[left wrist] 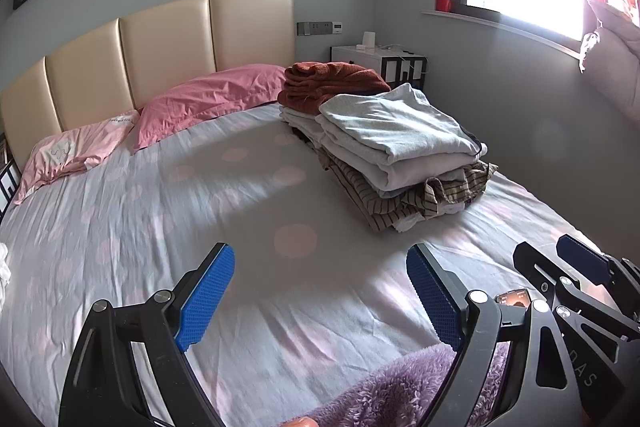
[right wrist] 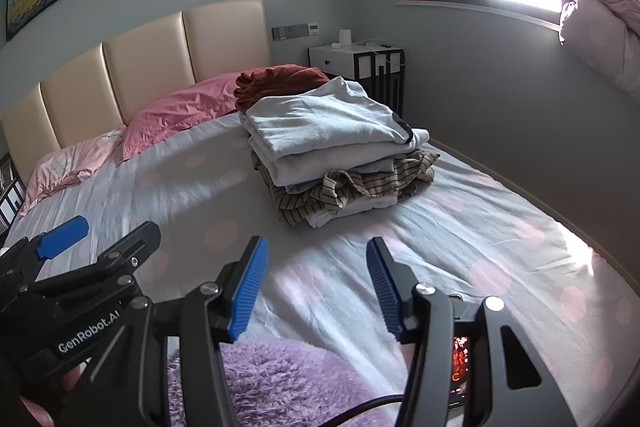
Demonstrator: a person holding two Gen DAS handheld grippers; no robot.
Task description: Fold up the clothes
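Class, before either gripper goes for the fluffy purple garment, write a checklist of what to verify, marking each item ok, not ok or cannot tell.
1. Left gripper open, nothing between its fingers: ok.
2. Right gripper open, empty: ok.
3. Purple garment in view below both grippers: ok.
4. Bedsheet bare ahead for folding: ok.
5. Folded stack apart from the grippers: ok.
6. Garment's full outline visible: cannot tell.

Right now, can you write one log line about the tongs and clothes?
left tongs: open, empty | right tongs: open, empty | fluffy purple garment: below tongs | folded stack: on bed
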